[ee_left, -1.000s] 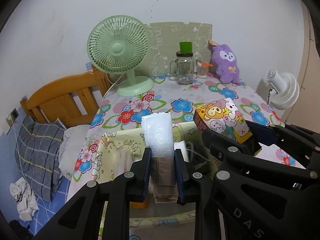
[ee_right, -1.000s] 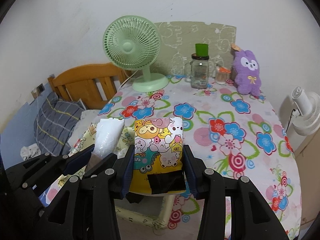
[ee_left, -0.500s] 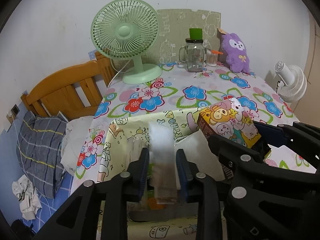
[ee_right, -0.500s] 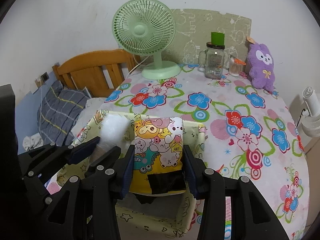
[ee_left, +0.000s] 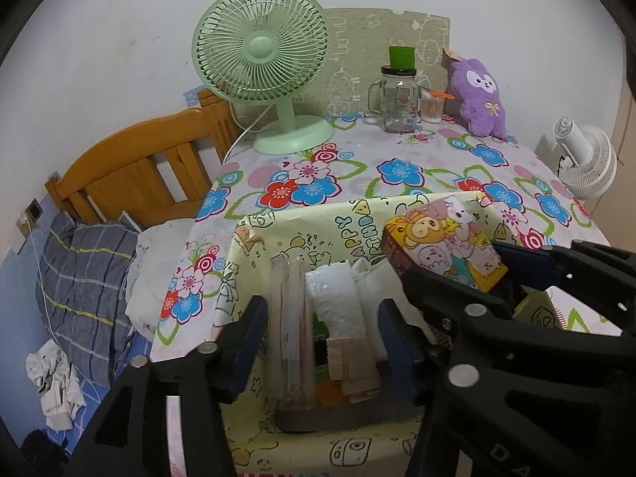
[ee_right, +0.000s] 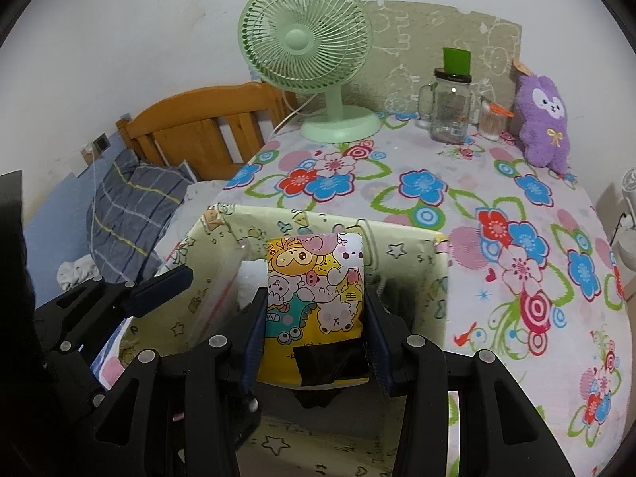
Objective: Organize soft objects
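A pale yellow cartoon-print fabric box (ee_left: 318, 214) stands at the near edge of the floral table. My left gripper (ee_left: 322, 342) hangs over it, its jaws opening. A white plastic packet with a beige cloth end (ee_left: 338, 306) stands in the box between them, clear of both pads. A clear flat packet (ee_left: 286, 318) leans beside it. My right gripper (ee_right: 314, 334) is shut on a yellow cartoon-print pouch (ee_right: 314, 278), held upright over the box's (ee_right: 405, 246) right part. That pouch (ee_left: 445, 238) also shows in the left wrist view.
On the floral tablecloth (ee_right: 457, 183) stand a green desk fan (ee_right: 306, 39), a glass mug jar (ee_right: 451, 103) and a purple plush (ee_right: 542, 119) along the wall. A white fan (ee_left: 588, 163) sits off the right edge. A wooden headboard (ee_left: 131, 171) and plaid pillow (ee_left: 83, 278) lie left.
The left jaws went from shut on the white packet to spread apart, and the packet now rests in the box. Both grippers sank closer to the box; the right grip is unchanged.
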Demonstrator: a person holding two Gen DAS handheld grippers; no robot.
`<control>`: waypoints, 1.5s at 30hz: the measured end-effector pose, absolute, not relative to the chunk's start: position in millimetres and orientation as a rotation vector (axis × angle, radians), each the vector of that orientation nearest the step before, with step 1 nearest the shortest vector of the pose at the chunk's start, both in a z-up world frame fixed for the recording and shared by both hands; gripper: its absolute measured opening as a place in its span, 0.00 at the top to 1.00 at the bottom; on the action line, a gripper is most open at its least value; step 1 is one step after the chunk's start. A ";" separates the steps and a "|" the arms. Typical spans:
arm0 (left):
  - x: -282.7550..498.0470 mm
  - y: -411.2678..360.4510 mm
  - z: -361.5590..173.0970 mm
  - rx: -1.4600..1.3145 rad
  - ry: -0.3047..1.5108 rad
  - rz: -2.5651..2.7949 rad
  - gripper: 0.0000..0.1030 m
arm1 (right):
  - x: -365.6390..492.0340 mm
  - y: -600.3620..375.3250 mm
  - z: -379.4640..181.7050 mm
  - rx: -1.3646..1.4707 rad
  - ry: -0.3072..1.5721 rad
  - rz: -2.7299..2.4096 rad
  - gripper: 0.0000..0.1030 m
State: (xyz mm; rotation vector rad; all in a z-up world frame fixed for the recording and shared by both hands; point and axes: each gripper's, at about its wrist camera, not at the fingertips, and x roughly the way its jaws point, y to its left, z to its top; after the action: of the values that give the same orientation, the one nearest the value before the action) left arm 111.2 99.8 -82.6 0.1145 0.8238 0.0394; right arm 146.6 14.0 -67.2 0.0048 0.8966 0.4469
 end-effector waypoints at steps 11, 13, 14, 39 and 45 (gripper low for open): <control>98.9 99.3 -73.3 0.110 0.781 0.045 0.20 | 141.3 15.0 -61.9 0.029 0.883 0.465 0.29; 96.7 97.4 -70.8 0.115 0.771 0.046 0.19 | 139.8 13.7 -59.5 0.031 0.875 0.465 0.28; 95.4 96.7 -69.8 0.115 0.769 0.045 0.19 | 138.0 12.9 -57.7 0.030 0.867 0.464 0.27; 69.8 26.8 -41.5 0.090 0.686 -0.053 0.11 | 104.7 -62.5 -29.0 0.081 0.764 0.336 0.19; 65.6 7.9 -35.6 0.089 0.675 -0.082 0.08 | 96.7 -83.6 -22.3 0.085 0.738 0.305 0.16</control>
State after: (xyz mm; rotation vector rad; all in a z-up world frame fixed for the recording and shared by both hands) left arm 65.7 7.9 -35.6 0.0894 0.6753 -0.0816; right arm 96.7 -83.6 -22.3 0.0853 0.7384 0.3050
